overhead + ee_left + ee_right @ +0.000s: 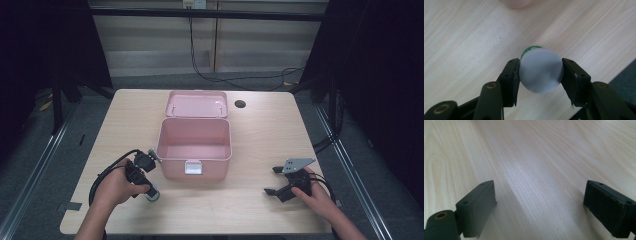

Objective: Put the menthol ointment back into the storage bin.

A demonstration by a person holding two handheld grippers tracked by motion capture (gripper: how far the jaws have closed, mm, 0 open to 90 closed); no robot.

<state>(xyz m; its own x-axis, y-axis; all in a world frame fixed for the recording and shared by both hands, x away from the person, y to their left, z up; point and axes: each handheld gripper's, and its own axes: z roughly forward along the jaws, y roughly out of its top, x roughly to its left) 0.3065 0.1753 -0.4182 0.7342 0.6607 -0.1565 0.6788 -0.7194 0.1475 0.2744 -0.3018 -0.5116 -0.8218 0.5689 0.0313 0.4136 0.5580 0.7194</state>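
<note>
A small green bottle with a round white cap (pixel 541 70) stands on the wooden table (pixel 260 140). My left gripper (pixel 541 75) is shut on it, one jaw on each side of the cap. From the high view the bottle (pixel 153 195) stands near the table's front left, under the left hand, with the left gripper (pixel 145 186) pointing down at it. An open pink box (pixel 194 147) with its lid (pixel 196 104) laid back stands mid-table, just beyond the bottle. My right gripper (pixel 274 181) rests open at the front right, with bare table between its jaws (pixel 539 202).
A round cable hole (pixel 240 104) lies in the table right of the lid. Black cables trail from both grippers. The pink box has a white latch (pixel 192 167) on its front wall. Its inside looks bare.
</note>
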